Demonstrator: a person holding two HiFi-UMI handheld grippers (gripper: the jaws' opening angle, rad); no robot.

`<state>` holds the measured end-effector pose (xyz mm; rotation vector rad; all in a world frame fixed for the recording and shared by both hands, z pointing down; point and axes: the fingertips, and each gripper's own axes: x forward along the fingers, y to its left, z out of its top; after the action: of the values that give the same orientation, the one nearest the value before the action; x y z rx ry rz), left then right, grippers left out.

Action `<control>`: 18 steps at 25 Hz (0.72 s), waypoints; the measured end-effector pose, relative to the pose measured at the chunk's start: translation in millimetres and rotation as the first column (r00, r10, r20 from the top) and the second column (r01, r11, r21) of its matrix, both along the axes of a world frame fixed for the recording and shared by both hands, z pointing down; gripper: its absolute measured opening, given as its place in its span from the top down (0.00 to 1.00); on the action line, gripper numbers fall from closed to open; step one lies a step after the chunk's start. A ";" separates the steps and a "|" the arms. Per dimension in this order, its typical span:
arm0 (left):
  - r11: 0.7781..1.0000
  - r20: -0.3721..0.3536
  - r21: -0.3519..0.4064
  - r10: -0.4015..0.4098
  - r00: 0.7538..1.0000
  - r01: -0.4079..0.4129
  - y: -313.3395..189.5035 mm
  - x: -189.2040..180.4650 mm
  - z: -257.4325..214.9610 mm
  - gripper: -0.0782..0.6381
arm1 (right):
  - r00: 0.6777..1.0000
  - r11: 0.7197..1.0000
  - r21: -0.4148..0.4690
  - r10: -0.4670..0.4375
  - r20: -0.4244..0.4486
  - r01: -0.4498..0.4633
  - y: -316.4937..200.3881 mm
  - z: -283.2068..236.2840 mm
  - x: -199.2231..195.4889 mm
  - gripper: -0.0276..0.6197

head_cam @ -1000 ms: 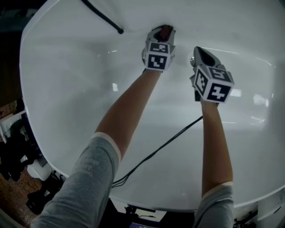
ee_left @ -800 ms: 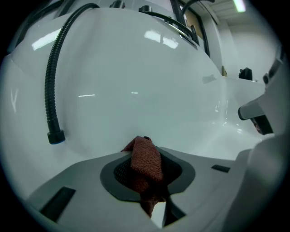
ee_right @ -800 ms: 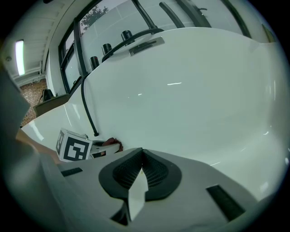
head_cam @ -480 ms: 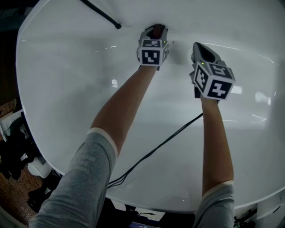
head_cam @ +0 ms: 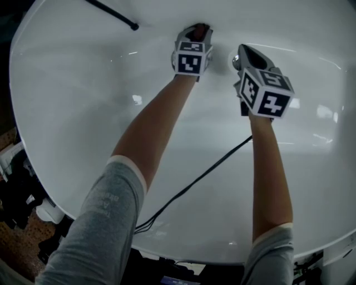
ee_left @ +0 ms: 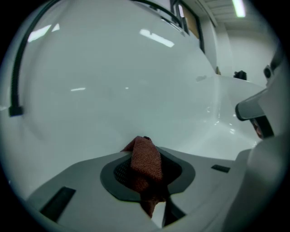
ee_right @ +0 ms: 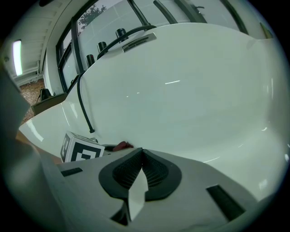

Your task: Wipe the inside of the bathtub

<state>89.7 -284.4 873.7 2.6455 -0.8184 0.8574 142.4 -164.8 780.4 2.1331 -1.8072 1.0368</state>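
**A:** So, where does the cloth lie from the fingers?

**B:** Right between them. The left gripper has its fingers clamped on the reddish-brown cloth. A folded end sticks out past the tips, with its long axis running the same way the fingers point.

**A:** And what does it point at?

**B:** The curved white wall of the bathtub, toward the top centre of the head view. In the left gripper view the cloth's end sits against that white surface, but I cannot tell whether it is really pressing on it.

**A:** What about the other hand?

**B:** The right gripper is just to the right of the left one and a little lower in the frame. Its fingers are closed on nothing, with only tub wall beyond them.

**A:** Then the left arm does the wiping.

**B:** I'd judge so. It is nearer the wall and it carries the cloth. The black hose hangs at upper left and a cable crosses the tub floor lower down. Both are well apart from the cloth.
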 end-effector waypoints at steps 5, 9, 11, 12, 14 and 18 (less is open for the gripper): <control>0.992 0.110 -0.024 -0.122 0.986 0.125 -33.7 -71.0 26.9 0.76 | 1.000 1.000 -0.007 0.007 -0.002 -0.007 -0.1 2.3 2.1 0.95; 0.990 0.116 -0.039 -0.130 0.985 0.136 -33.1 -72.9 36.0 0.76 | 1.000 1.000 -0.007 0.003 0.000 -0.003 0.2 4.7 -2.2 0.95; 0.986 0.115 -0.078 -0.138 0.984 0.147 -27.8 -67.6 45.0 0.76 | 1.000 1.000 -0.009 -0.015 -0.011 0.015 3.0 6.0 -3.9 0.95; 0.984 0.111 -0.097 -0.135 0.985 0.146 -24.7 -64.1 49.2 0.76 | 0.999 1.000 -0.013 -0.024 -0.021 0.024 5.4 6.8 -4.0 0.95; 0.982 0.103 -0.127 -0.126 0.987 0.139 -17.9 -57.8 55.6 0.76 | 0.999 0.999 -0.021 -0.035 -0.036 0.034 10.6 8.4 -2.1 0.95; 0.975 0.095 -0.174 -0.121 0.988 0.136 3.4 -43.3 67.0 0.76 | 0.999 0.999 -0.031 -0.023 -0.044 0.022 20.4 13.3 6.3 0.95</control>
<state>46.4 -280.9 940.7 2.3863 -0.8772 0.9653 148.7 -144.4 793.6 2.0961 -1.7793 0.9971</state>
